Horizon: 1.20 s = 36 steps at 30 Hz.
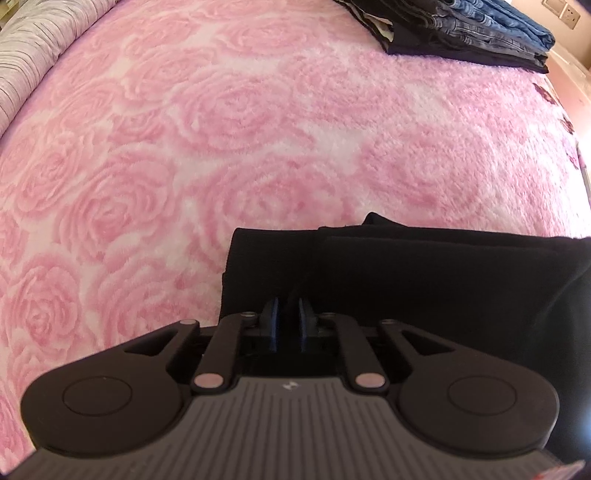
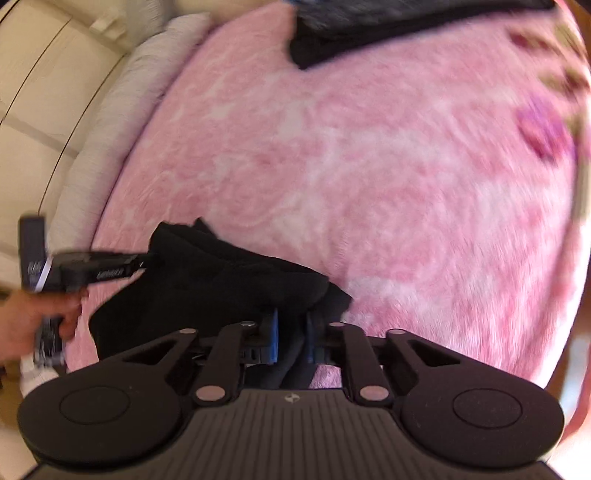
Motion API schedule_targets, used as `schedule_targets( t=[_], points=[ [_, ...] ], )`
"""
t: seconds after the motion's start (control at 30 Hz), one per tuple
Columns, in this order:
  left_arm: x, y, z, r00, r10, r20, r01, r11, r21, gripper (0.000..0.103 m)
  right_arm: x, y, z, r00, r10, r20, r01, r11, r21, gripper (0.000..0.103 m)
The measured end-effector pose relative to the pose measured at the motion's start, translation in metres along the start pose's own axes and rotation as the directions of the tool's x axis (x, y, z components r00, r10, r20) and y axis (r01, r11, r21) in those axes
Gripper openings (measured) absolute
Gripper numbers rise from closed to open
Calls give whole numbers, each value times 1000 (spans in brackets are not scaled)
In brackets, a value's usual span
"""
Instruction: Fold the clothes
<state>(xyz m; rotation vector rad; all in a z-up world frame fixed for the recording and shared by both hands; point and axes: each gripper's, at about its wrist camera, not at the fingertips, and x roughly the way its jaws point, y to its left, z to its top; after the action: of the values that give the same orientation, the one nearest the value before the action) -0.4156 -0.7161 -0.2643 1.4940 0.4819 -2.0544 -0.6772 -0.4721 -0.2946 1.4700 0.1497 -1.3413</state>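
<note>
The black garment (image 1: pixel 406 273) was down at the near edge of the bed, sitting on the pink rose blanket (image 1: pixel 258 129), already doubled over into a thick band. Its long axis ran side to side between the two grippers, more or less along the near edge of the bed, with a stepped, layered end poking toward the far side.

The left gripper (image 1: pixel 289 325) had its jaws closed down on the garment's left end, blue pads nearly together with dark cloth between them. The right gripper (image 2: pixel 291 332) was pinching the other end, a wad of fabric bunched up between its pads; that view was blurry, so the exact hold was hard to read. Each one was on its own end, so neither was really nearer; the cloth hung between them, and from the right wrist view the left gripper was off to the left, just past the cloth.

I'd guess the next fold goes away from the person, onto open blanket. A folded stack (image 1: pixel 461 29) of dark clothes and denim was well apart at the far edge, and a grey striped pillow (image 1: pixel 33 48) lay off left.
</note>
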Motion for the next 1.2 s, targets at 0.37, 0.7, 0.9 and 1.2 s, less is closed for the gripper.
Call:
schedule_targets(
  t=[0.37,0.7,0.9,1.2],
  points=[
    [-66,-6,-47,999,11,52,-11,1000,8,19,-46,5,-46,997,73,31,-75,995,73,41],
    [-92,-67,-112,986,-139,89,121,976,180,23,-34,39,-162,971,238,-18,-236,969,67,49],
    [-93,-93,-134,976,-200,90,171,950,260,27,-28,46,-199,977,202,71,-205,978,29,51],
    [-82,-115,-150,970,-236,55,203,917,343,28,1,41,-208,970,241,19,-241,970,30,35]
  ],
)
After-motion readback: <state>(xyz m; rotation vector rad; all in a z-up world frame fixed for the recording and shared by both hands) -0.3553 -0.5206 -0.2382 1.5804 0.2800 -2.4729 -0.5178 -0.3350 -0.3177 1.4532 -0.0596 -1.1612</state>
